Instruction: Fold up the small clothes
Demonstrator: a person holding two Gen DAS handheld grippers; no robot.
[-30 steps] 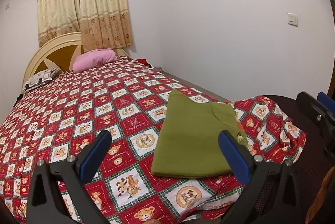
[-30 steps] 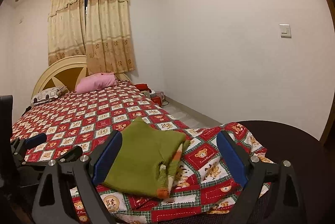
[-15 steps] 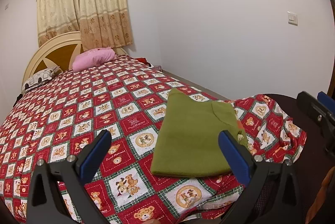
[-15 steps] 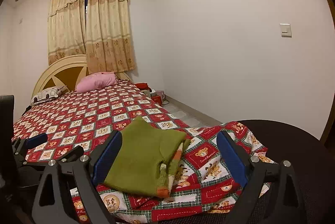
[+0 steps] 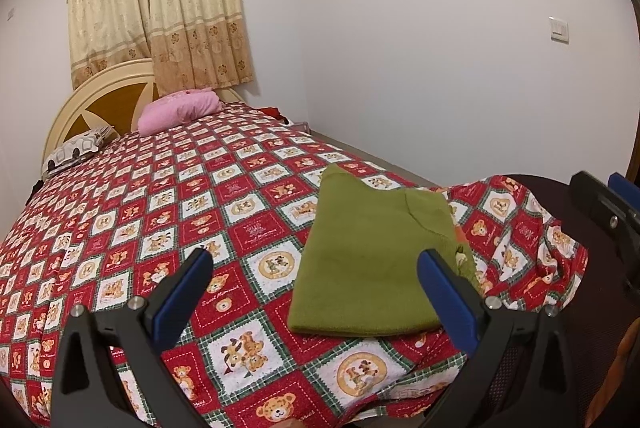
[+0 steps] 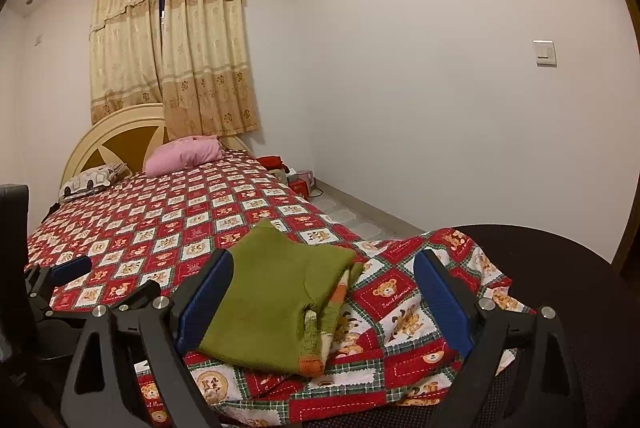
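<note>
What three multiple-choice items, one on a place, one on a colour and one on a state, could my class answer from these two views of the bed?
1. Where does the sweater lie?
A. on the pink pillow
B. on the quilt near the foot of the bed
C. on the floor

2. What colour is the sweater's main body?
A. green
B. blue
C. white

3. How do the two grippers stand?
A. both shut on the sweater
B. one open, one shut
C. both open, holding nothing

Answers:
1 B: the sweater rests on the quilt, far from the pillow.
2 A: its knit is green, with striped trim at one edge.
3 C: the left gripper and right gripper each show fingers spread wide, with nothing between.
</note>
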